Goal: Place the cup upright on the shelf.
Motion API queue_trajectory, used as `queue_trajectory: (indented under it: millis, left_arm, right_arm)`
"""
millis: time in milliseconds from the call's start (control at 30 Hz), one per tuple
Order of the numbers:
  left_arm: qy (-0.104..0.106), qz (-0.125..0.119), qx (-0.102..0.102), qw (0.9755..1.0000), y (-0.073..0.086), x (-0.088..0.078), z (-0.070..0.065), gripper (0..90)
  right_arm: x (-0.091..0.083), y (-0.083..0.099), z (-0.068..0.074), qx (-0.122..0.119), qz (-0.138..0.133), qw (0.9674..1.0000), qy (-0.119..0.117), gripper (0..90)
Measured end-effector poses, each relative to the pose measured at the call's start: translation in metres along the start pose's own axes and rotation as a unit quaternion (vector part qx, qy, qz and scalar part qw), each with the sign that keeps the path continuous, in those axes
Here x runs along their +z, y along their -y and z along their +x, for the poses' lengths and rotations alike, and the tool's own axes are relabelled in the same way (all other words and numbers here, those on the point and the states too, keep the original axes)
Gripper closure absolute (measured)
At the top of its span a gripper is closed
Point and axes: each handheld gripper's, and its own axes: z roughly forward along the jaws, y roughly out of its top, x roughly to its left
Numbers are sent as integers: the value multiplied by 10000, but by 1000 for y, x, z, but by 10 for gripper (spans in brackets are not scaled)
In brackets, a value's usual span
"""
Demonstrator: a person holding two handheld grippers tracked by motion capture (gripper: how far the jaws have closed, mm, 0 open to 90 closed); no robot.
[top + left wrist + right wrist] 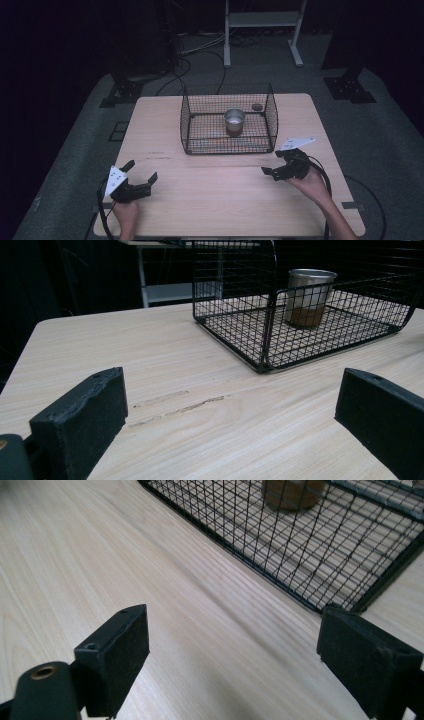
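A metal cup stands upright inside a black wire basket at the far centre of the wooden table. The basket's near edge borders a wide bare stretch of tabletop. The left gripper sits near the front-left corner, jaws spread, holding nothing. The right gripper sits just beside the basket's near-right corner, jaws spread, holding nothing.

No legible txt, labels or nos. on anything.
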Motion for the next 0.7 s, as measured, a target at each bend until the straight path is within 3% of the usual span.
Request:
queue_trajectory:
  millis: [700]
  left_arm:
    - [-6, -1, 5, 10000, 0, 0, 0, 0]
  right_arm:
    - [-9, 32, 1, 158, -31, 9997, 181, 125]
